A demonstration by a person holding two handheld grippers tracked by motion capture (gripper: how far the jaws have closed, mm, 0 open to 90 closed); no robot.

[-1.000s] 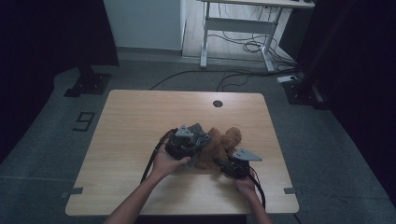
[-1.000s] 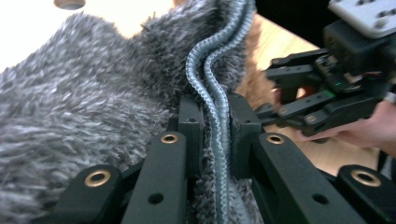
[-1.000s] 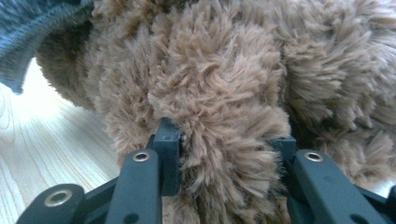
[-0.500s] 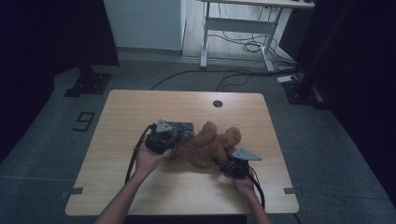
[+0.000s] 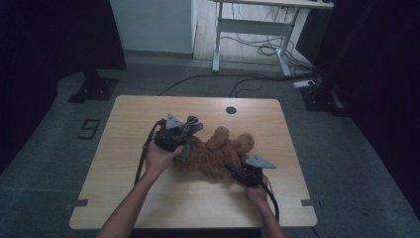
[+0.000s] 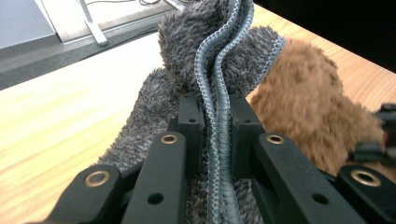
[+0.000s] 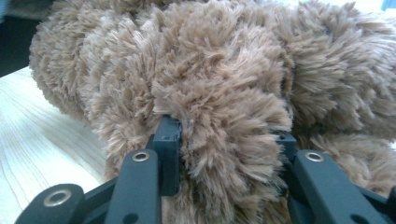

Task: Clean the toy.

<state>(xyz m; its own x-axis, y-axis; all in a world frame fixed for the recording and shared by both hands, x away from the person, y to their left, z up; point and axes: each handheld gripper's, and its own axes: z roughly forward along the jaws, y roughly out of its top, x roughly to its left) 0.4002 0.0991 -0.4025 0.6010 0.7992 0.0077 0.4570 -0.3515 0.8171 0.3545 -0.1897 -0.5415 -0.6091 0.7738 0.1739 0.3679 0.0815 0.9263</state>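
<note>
My left gripper (image 5: 185, 136) is a dark, boxy unit topped by a grey three-cornered plate, with a black cable looping off its near side. My right gripper (image 5: 236, 171) matches it: same grey plate, same black cable trailing beside the forearm. Up close, I see matte black jaws built from flat linked bars, each pinned with brass-coloured ringed rivets beside small plain holes, and blocky black pads (image 6: 190, 116) at the tips. Both my forearms are bare, no sleeves.
</note>
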